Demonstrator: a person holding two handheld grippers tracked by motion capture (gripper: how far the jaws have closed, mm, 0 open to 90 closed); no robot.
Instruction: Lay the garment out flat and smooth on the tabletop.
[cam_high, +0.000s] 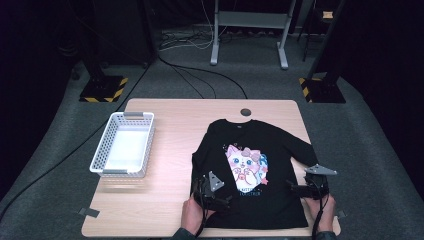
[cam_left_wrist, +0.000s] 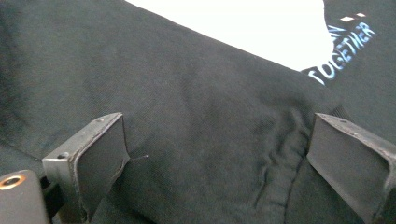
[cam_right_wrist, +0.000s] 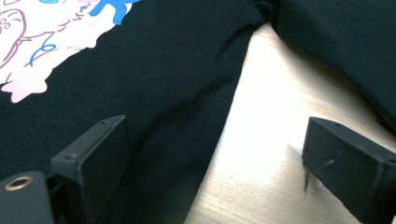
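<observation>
My left claw (cam_left_wrist: 217, 154): spread wide, black shirt (cam_high: 255, 165) between its jaws.
My right claw (cam_right_wrist: 215, 163): spread wide astride the shirt's side edge.
Shirt's length: runs straight ahead.

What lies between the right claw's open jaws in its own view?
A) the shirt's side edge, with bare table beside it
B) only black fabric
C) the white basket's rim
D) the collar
A: in the right gripper view the right claw straddles the black shirt edge, with bare wooden table beside it.
</observation>
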